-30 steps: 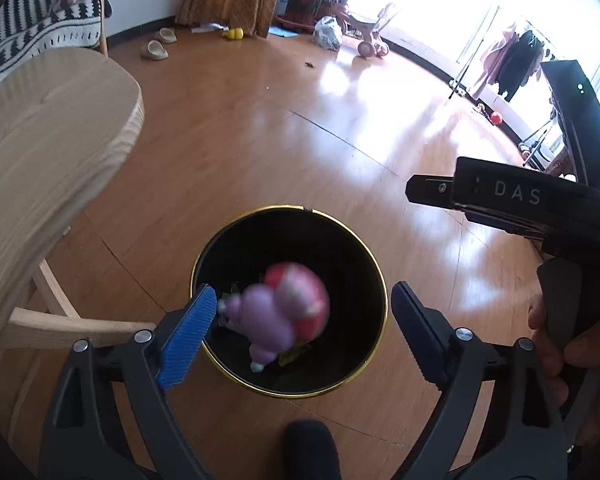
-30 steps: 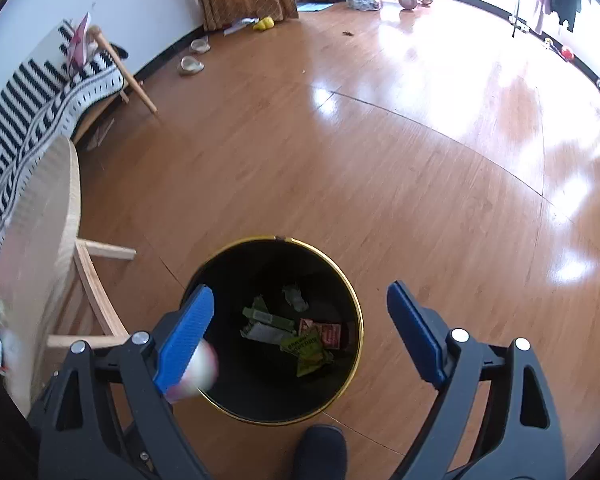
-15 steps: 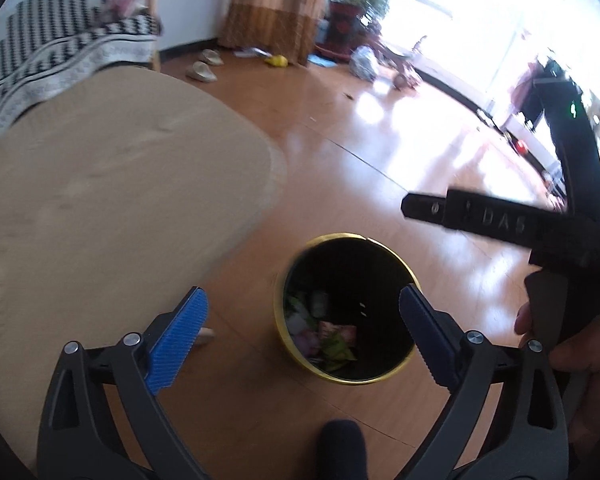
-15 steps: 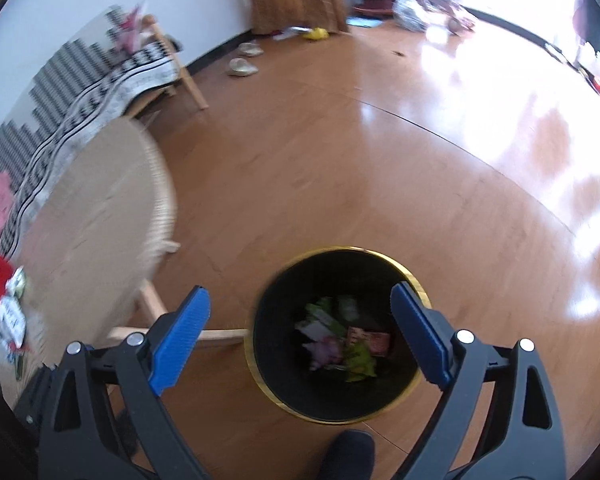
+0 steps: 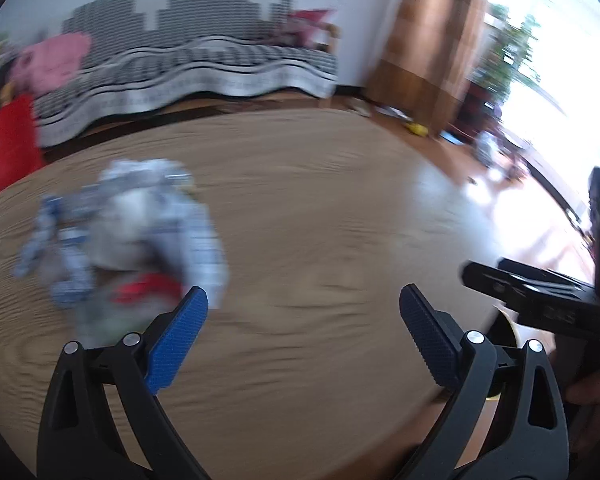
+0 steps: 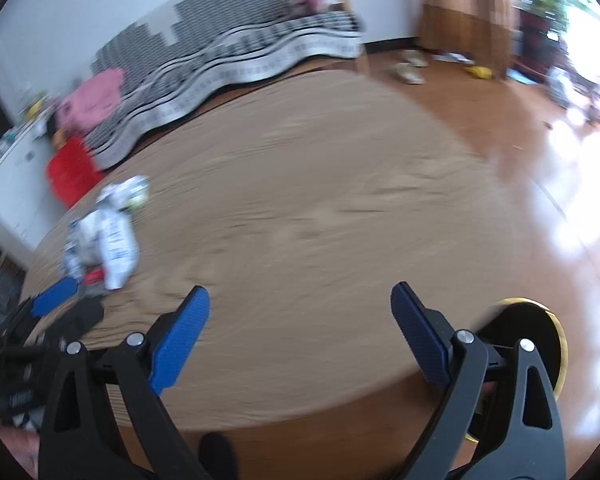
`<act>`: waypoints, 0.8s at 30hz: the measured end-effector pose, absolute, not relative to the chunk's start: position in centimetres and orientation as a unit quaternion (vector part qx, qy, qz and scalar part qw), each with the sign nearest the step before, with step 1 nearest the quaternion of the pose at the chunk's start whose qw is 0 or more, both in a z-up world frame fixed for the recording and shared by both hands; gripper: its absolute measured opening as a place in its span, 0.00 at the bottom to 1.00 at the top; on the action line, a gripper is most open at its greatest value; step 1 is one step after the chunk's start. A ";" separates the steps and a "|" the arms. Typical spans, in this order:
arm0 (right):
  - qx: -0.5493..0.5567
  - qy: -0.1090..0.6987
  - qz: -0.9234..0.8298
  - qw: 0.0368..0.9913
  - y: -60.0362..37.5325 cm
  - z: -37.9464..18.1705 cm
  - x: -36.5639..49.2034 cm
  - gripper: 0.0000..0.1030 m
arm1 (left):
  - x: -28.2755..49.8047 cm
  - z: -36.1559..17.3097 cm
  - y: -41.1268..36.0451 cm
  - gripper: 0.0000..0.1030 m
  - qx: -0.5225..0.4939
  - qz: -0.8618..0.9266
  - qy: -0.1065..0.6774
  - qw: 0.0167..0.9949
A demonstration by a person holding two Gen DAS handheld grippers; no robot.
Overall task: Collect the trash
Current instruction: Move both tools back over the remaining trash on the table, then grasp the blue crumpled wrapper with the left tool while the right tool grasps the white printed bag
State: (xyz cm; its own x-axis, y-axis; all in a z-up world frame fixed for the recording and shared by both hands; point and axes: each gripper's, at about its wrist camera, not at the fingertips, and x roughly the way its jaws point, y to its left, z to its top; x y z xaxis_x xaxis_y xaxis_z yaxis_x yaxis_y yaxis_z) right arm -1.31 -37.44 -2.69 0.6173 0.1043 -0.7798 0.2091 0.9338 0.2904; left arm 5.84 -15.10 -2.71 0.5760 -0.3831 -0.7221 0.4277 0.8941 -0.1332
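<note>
A blurred heap of crumpled white, blue and red wrappers point(image 5: 128, 236) lies on the round wooden table point(image 5: 320, 216), just left of and beyond my left gripper point(image 5: 300, 320), which is open and empty. The heap also shows in the right wrist view point(image 6: 108, 236) at the table's left. My right gripper point(image 6: 300, 320) is open and empty over the table's near edge. The black bin with a gold rim point(image 6: 540, 340) stands on the floor at the lower right, partly behind my right finger. The left gripper's blue pads point(image 6: 56, 300) show at the far left.
A sofa with a black-and-white striped cover point(image 6: 260, 52) runs behind the table, with pink point(image 6: 96, 100) and red point(image 6: 70, 172) items at its left. Slippers point(image 6: 410, 70) and small toys lie on the wooden floor near brown curtains point(image 5: 432, 40). The right gripper's body point(image 5: 548, 296) is at right.
Both grippers have swung up and left from over the bin to over the table. The pink and purple toy dropped into the bin a second ago. Both stay open.
</note>
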 end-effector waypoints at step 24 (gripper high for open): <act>0.135 0.464 0.065 0.873 -24.2 -6.1 7.8 0.86 | 13.9 -7.8 -1.2 0.35 0.013 -0.115 0.445 0.888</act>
State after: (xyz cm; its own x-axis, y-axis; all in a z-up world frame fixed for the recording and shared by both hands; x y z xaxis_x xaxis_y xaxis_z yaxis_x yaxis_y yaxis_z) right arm 7.79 -24.21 -6.06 0.5617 0.2395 -0.7919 0.0115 0.9548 0.2970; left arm 13.90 -1.19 -7.79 0.5772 -0.1916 -0.7938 0.2155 0.9734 -0.0782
